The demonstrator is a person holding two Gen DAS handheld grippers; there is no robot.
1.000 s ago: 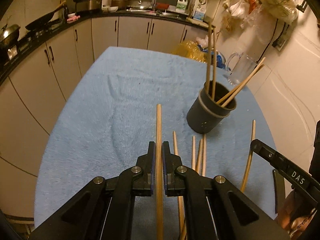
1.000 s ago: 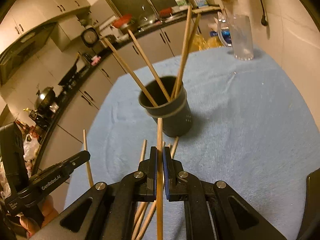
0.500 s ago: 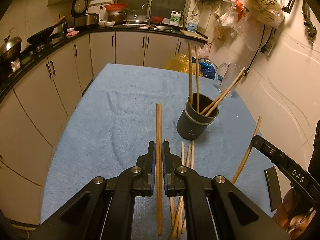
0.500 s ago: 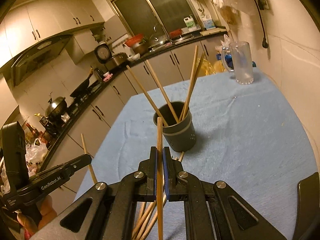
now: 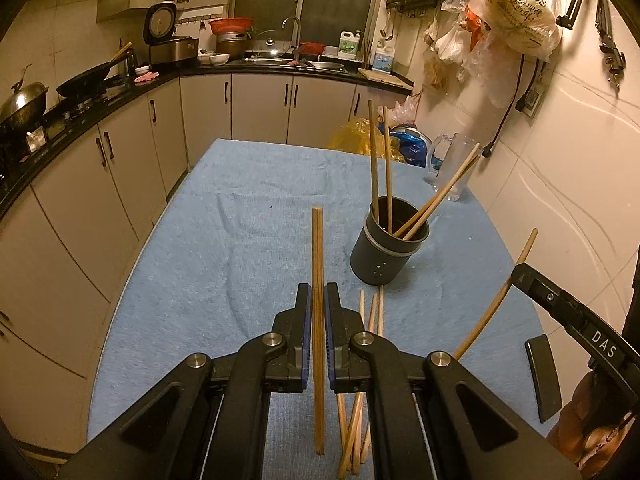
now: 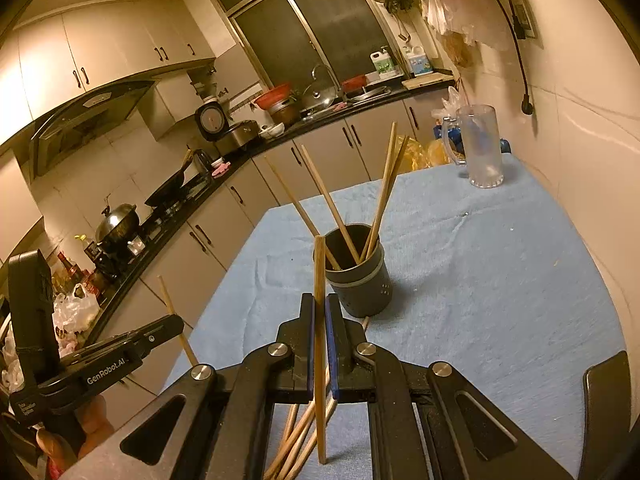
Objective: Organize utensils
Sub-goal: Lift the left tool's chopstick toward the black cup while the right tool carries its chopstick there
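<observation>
Each chopstick you carry is now clear of the worktop: the left claw (image 5: 317,308) is clenched on one chopstick (image 5: 318,264), the right claw (image 6: 319,312) on another chopstick (image 6: 319,276), and both sticks run forward between the blue pads with their tips free in the air. Compared with a second ago, both claws have risen and drawn back, so the dark utensil holder (image 5: 386,250) sits lower and farther off in each view, with four chopsticks already leaning inside it. Just short of the holder, on your side, a loose bundle of chopsticks (image 5: 370,320) lies on the blue towel (image 5: 224,256) covering the worktop; it is not yet sorted. Beyond the holder, by the tiled wall, stands a clear glass mug (image 6: 480,148). I judge the pick-up done for this pair, so the next step is to bring each tip over the holder's mouth and drop it in, and your grips look secure enough for that.
</observation>
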